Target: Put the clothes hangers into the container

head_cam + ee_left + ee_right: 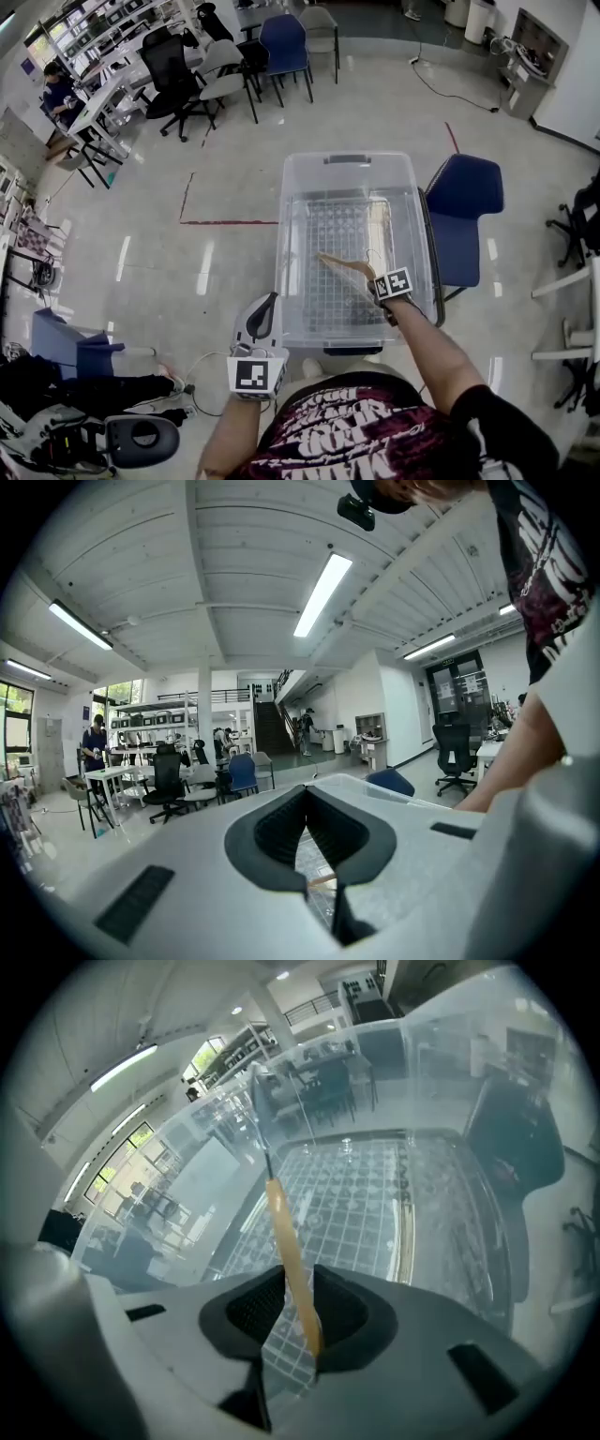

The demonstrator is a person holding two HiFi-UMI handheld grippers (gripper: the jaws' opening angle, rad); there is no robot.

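Observation:
A clear plastic container (347, 159) with a grid-patterned floor stands on the floor in front of me. My right gripper (369, 277) reaches down into it. A wooden clothes hanger (342, 265) with a metal hook lies between its jaws, low over the container floor. In the right gripper view the hanger (286, 1241) rests along one pad, with a clear gap to the other, so the right gripper (286, 1321) is open. My left gripper (266, 305) hangs outside the container's near left corner, shut and empty. The left gripper view looks over the container's rim (394, 794).
A blue chair (464, 192) stands against the container's right side. Office chairs (225, 70) and desks fill the back left. A red tape line (225, 222) marks the floor left of the container. Dark gear and a blue box (70, 342) lie at the lower left.

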